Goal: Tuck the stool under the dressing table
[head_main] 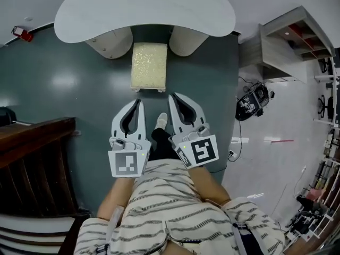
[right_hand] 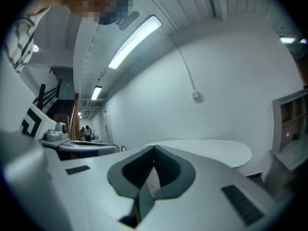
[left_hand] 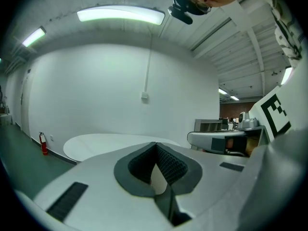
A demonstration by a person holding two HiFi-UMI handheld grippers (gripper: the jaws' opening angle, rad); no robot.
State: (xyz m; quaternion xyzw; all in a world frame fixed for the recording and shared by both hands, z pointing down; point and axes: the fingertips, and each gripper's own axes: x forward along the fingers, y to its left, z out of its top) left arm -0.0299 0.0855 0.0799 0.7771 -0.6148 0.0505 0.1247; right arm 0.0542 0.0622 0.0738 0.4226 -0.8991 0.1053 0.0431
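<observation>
The white dressing table [head_main: 143,9] stands at the far end of the head view on two pale curved legs. The stool [head_main: 149,66], with a cream patterned cushion, stands on the teal floor between those legs, its far end under the tabletop. My left gripper [head_main: 139,102] and right gripper [head_main: 171,96] hang side by side close to my body, just short of the stool's near edge and apart from it. Both are shut with nothing between the jaws. The tabletop [left_hand: 106,143] lies past the shut left gripper [left_hand: 156,144], and the tabletop [right_hand: 211,150] also lies beyond the shut right gripper [right_hand: 154,149].
My white shoe [head_main: 161,122] is on the floor between the grippers. Dark wooden furniture [head_main: 32,163] fills the left side. A grey shelf unit [head_main: 287,41] and a black device with cables [head_main: 254,101] are on the right. A red fire extinguisher [head_main: 21,33] sits by the far wall.
</observation>
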